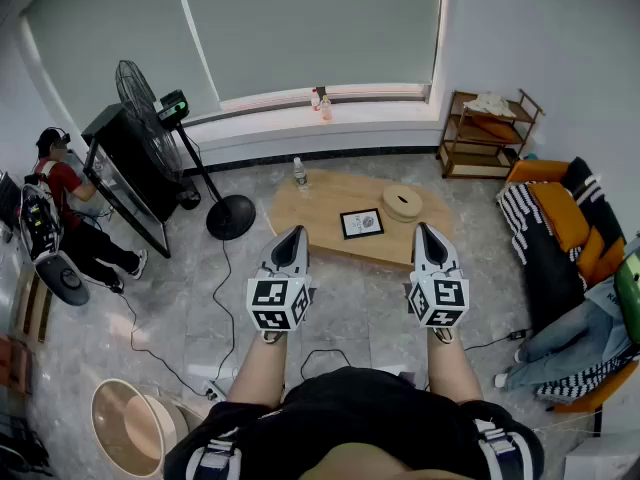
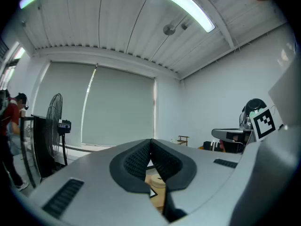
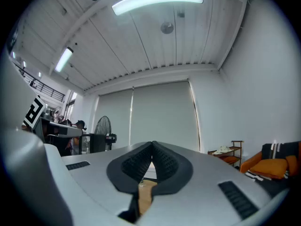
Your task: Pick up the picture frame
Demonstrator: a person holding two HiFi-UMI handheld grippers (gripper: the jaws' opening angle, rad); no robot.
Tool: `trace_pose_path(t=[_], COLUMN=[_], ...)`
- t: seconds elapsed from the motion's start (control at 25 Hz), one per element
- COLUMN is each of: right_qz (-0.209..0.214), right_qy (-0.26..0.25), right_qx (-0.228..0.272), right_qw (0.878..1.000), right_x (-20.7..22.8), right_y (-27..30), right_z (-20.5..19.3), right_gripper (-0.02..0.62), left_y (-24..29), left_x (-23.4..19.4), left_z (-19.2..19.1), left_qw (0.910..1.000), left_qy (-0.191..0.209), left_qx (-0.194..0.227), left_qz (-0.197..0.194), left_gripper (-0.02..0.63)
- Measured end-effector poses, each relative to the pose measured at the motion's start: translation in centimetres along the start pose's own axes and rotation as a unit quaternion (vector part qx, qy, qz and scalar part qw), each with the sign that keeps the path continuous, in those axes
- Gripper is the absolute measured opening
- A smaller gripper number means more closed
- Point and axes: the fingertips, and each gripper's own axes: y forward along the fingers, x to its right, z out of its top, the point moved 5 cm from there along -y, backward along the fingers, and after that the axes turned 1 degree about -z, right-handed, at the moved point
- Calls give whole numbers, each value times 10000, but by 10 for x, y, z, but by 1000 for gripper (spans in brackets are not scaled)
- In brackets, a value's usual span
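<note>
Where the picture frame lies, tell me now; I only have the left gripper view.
Observer: In the head view, the picture frame lies flat near the middle of the low wooden table, straight ahead.
Operator: Say what sits next to it.
Observer: A round wooden box sits on the table to the frame's right, apart from it.
Operator: Report the right gripper.
Observer: In its own view, the right gripper has its jaws together with nothing between them.
</note>
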Motion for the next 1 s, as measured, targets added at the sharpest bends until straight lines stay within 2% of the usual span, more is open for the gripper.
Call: trace_pose_path(t=[0.16,0.6,1.0], right_qz=[11,81,-71], right_qy=[100,-11,-50], right_qx=[38,29,-85], right_qw=[9999,10000,9999], right_x=[-5,-34,-84], right_y=[-8,-15,-12], right_z=[-1,5,-6], right_gripper=[16,17,17], left_y=[-10,-32,-50], left_x=[3,-3,-46], left_z=[-3,-2,-14], left_qw=[10000,10000,9994], left_qy=[6,-34,-147], left_qx=[-29,14,10], left_qz=[16,-54,-299], left_gripper=[21,21,21])
